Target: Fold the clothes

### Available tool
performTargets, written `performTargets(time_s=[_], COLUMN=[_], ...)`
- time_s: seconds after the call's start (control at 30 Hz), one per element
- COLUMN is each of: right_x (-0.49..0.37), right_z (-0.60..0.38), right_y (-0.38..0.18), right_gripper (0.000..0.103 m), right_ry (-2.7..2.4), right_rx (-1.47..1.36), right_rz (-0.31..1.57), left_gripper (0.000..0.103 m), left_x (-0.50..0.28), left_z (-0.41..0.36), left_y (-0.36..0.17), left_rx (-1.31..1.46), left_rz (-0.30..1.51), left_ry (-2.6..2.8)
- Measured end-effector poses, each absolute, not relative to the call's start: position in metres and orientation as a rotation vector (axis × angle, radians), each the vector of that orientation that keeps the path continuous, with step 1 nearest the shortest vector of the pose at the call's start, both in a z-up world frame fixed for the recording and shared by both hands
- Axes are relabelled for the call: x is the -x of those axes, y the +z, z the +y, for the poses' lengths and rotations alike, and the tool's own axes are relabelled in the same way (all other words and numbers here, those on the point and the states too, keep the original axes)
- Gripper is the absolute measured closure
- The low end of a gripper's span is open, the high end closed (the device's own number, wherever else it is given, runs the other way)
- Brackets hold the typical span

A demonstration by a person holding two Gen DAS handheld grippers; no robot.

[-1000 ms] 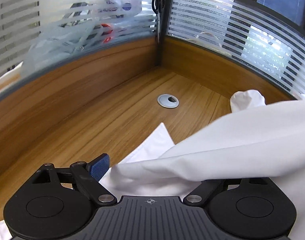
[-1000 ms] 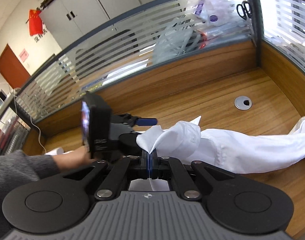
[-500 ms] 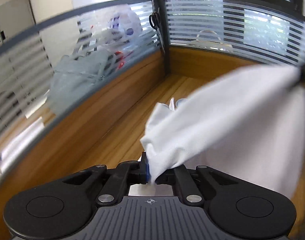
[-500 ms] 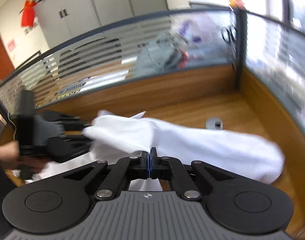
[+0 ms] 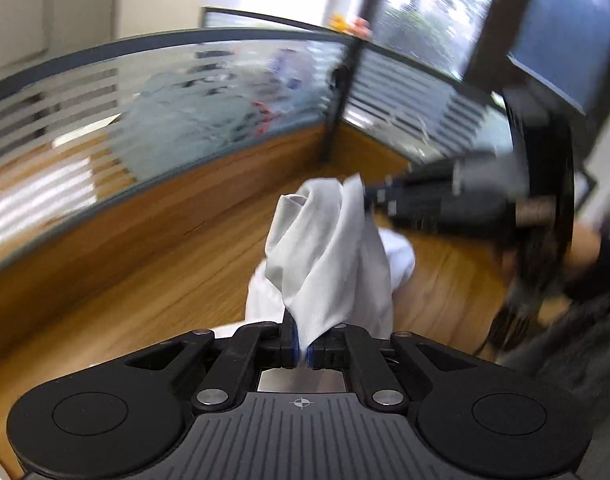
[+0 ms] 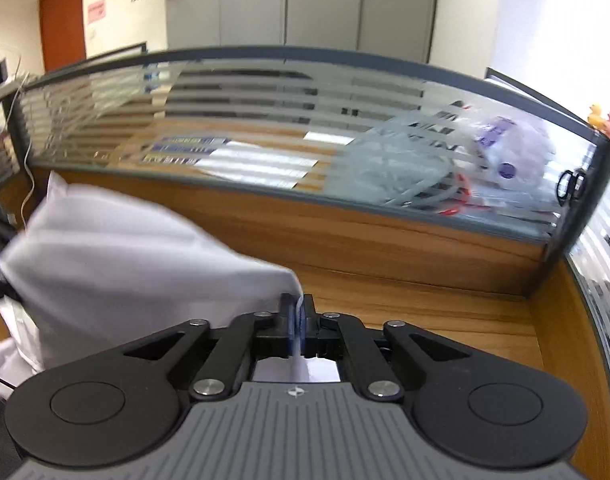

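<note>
1. White garment [image 5: 329, 248] is lifted above the wooden desk [image 5: 153, 280]; I hold it stretched btw both grippers, and its lower part hangs down to the desk.
2. Left gripper [image 5: 303, 350]: fingers pressed together, pinching one bunched edge of the cloth.
3. Right gripper [image 6: 299, 326]: fingers also pressed together, thin cloth edge caught btw the blue pads [image 6: 292, 328].
4. For this step I think I should keep both pinches firm, pull hands apart evenly so the edge becomes straight, then lay it flat w/o twist.
5. Left view shows the right gripper [image 5: 389, 196] from outside and the hanging fabric; right view does not.
6. Right view shows only a dark bit of the left gripper at its left edge, but gives the cabinets [image 6: 325, 4] and the glass partition [image 6: 265, 120] more clearly.
</note>
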State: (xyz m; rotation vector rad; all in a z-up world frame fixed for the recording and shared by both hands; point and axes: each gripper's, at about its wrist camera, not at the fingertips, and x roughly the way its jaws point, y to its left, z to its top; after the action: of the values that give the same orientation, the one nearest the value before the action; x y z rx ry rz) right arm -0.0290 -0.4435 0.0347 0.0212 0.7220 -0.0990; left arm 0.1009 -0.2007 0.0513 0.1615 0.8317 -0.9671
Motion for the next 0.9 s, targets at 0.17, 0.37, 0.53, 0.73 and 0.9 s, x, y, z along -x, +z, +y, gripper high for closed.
performTargets(time_s=[0.17,0.37,0.53,0.73,0.9], right_x=[0.04,0.08,0.079,0.051,0.028], right_z=[-0.438,-0.417,-0.397,-0.384,-0.375], right_y=[0.039,0.051,0.04,0.005,-0.019], right_gripper=[0.069,0.051,0.049,0.043,0.039], right_ry=[-0.122,-0.117,-0.066,-0.122,-0.19], right_rx=[-0.049,-0.109,-0.117,-0.069,0.05], right_rz=[0.709,0.675,0.69,0.733,0.722], left_gripper=[0.097,0.097,0.097,0.097,0.097], left_x=[-0.122,-0.136,-0.135,-0.131,-0.128], left_z=[-0.203,-0.215,-0.225,-0.232,-0.235], left_y=[0.06,0.061,0.058,0.057,0.054], left_rx=[-0.047,-0.012,-0.018,-0.027,-0.032], left_rz=[0.882,0.91,0.923,0.927,0.932], left_ry=[-0.888,-0.855,-0.86,-0.872,-0.867])
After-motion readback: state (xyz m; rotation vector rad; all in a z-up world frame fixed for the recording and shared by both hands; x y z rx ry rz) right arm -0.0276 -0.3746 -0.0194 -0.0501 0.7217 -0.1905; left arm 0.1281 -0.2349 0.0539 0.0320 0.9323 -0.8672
